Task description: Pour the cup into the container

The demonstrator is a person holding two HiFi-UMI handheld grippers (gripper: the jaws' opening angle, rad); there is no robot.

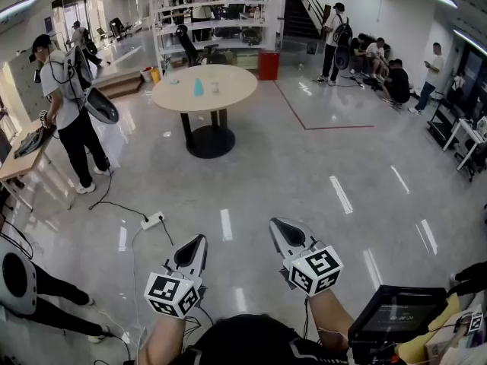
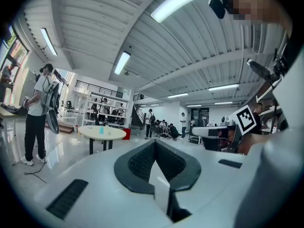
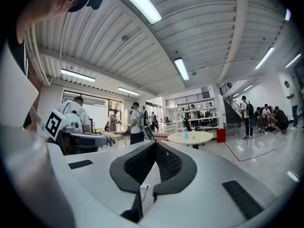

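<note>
Far ahead stands a round beige table [image 1: 228, 93] with a small blue cup [image 1: 198, 87] and a small clear container [image 1: 215, 87] on it. The same table [image 2: 114, 133] and blue cup [image 2: 101, 130] show small in the left gripper view; the right gripper view has the table [image 3: 197, 137] and the blue cup [image 3: 185, 135] too. My left gripper [image 1: 196, 240] and right gripper [image 1: 277, 224] are held side by side low in the head view, pointing level over the floor, well short of the table. Both are shut with nothing between the jaws, as each gripper's own view confirms: left gripper [image 2: 154, 144], right gripper [image 3: 156, 142].
A person [image 1: 65, 90] holding grippers stands at a wooden desk [image 1: 19, 162] on the left. A power strip [image 1: 152, 220] with its cable lies on the floor ahead. A red bin [image 1: 268, 65] and shelves [image 1: 213, 14] stand behind the table. A screen [image 1: 396, 314] sits at my lower right.
</note>
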